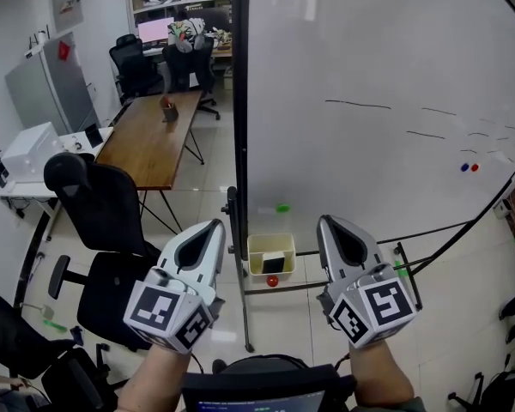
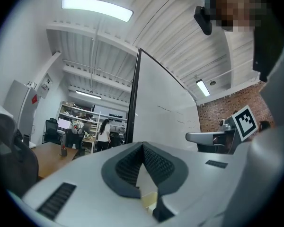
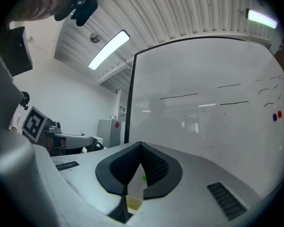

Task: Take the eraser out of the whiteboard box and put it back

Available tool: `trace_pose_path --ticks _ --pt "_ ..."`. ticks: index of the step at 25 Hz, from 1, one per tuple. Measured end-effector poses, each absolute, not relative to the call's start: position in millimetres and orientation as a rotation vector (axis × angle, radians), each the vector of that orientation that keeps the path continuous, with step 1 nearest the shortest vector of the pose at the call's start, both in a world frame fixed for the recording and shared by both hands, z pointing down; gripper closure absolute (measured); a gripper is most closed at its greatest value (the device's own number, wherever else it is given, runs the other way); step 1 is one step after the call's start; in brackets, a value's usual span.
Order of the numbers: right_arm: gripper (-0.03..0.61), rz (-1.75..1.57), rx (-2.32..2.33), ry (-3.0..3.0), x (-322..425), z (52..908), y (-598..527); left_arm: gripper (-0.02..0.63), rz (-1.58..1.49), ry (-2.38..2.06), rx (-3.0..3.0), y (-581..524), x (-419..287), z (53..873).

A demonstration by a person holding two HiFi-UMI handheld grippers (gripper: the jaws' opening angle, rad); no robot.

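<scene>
A pale yellow whiteboard box (image 1: 259,247) hangs on the tray rail under the whiteboard (image 1: 378,50). The black eraser (image 1: 273,263) lies inside the box. My left gripper (image 1: 216,225) hovers to the left of the box, jaws shut with nothing between them. On the other side of the box my right gripper (image 1: 324,221) is shut and empty too. In the left gripper view the left gripper (image 2: 142,145) points level past the board's edge. The right gripper (image 3: 141,144) faces the board in its own view. A sliver of the yellow box (image 3: 134,203) shows below its jaws.
A green magnet (image 1: 282,207) and red and blue magnets (image 1: 469,167) stick to the board. A red ball (image 1: 272,281) sits under the box. Black office chairs (image 1: 103,213) and a wooden table (image 1: 150,136) stand on the left. A screen (image 1: 257,397) is at the bottom edge.
</scene>
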State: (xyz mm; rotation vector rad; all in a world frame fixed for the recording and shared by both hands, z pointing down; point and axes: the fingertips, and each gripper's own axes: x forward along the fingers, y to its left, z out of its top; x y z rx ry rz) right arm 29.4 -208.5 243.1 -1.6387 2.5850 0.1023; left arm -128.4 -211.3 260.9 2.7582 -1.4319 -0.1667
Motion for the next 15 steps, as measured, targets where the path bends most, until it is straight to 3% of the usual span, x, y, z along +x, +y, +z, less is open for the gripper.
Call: trace_pose_path --ticks 15 --pt "0.561 0.069 -1.609 2.576 55.2 240.8 -198.5 0.585 -0.142 -1.446 2.757 -203.0 -102.4 258.9"
